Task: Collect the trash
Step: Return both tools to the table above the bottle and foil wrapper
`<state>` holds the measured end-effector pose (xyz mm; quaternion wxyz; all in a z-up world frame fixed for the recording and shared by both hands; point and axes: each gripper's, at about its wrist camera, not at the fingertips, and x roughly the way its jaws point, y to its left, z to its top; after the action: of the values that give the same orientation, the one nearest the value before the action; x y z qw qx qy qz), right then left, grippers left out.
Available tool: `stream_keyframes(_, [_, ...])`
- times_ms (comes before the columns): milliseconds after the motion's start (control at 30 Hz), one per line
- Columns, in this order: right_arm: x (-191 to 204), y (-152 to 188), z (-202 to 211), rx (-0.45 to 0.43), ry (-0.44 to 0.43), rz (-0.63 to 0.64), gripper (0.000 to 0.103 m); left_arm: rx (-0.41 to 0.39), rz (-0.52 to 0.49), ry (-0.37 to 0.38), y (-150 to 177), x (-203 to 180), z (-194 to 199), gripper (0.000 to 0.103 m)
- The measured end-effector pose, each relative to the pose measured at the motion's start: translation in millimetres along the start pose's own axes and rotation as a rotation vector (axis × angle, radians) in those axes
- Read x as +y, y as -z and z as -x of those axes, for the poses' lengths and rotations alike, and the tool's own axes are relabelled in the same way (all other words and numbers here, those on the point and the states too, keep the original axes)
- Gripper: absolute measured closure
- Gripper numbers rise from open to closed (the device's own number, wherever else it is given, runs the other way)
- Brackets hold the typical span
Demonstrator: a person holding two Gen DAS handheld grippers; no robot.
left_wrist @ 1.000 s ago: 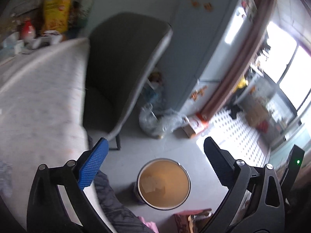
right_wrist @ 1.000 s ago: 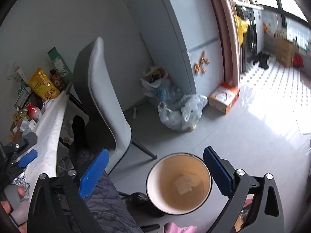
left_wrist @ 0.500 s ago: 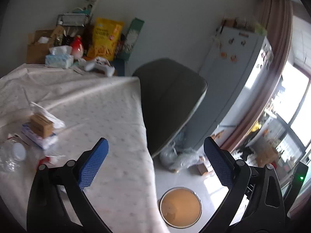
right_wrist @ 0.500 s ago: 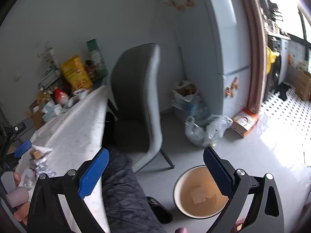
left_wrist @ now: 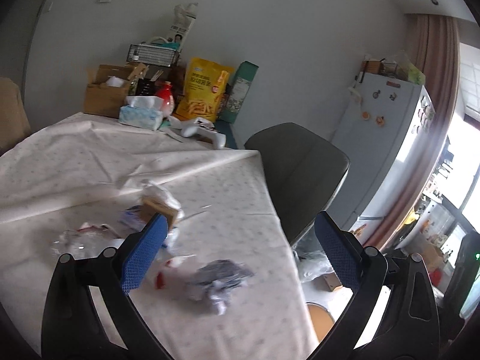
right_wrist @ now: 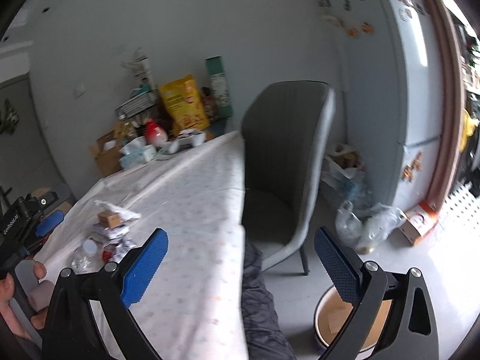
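Note:
Trash lies on the white tablecloth (left_wrist: 75, 165): a crumpled dark wrapper (left_wrist: 222, 276), a small cardboard box (left_wrist: 156, 210) on crumpled paper, clear plastic (left_wrist: 72, 243) and a red-and-white scrap (left_wrist: 165, 273). My left gripper (left_wrist: 240, 258) is open and empty, hovering over the table just above the dark wrapper. The same trash pile (right_wrist: 111, 228) shows in the right wrist view. My right gripper (right_wrist: 240, 270) is open and empty, over the table's right edge. The round bin (right_wrist: 339, 321) stands on the floor below it, with paper inside; its rim (left_wrist: 321, 315) also shows beside the table.
A grey chair (right_wrist: 285, 162) stands at the table's right side. A tissue box (left_wrist: 141, 114), yellow snack bag (left_wrist: 204, 90), cardboard box (left_wrist: 105, 93) and game controller (left_wrist: 204, 133) crowd the far table end. A fridge (right_wrist: 405, 90), plastic bags (right_wrist: 366, 225) and a carton (right_wrist: 420, 222) stand beyond.
Both grippers have swung up from above the floor bin toward the table. The left gripper now hovers over the trash pile; the right looks across the table edge. Both stayed open.

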<state>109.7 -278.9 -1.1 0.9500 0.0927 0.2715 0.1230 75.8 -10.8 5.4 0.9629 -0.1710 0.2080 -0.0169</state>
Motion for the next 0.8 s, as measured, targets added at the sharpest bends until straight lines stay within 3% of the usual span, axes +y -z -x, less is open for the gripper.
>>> stream_keyframes(233, [39,4,-17,0.037,-0.081,0.068,0.007,0.01,0.005,-0.043,3,35,17,0.006])
stream_keyframes(400, [68,10,-35,0.12,-0.13,0.105,0.008,0.037,0.024,-0.089,3,72,30,0.006])
stream_keyframes(600, [92,19,-56,0.213,-0.179,0.134,0.021,0.069,0.071,-0.126,4,110,38,0.006])
stream_keyframes(800, [109,26,-73,0.262,-0.228,0.142,0.023,0.119,0.105,-0.163,10,133,26,0.006])
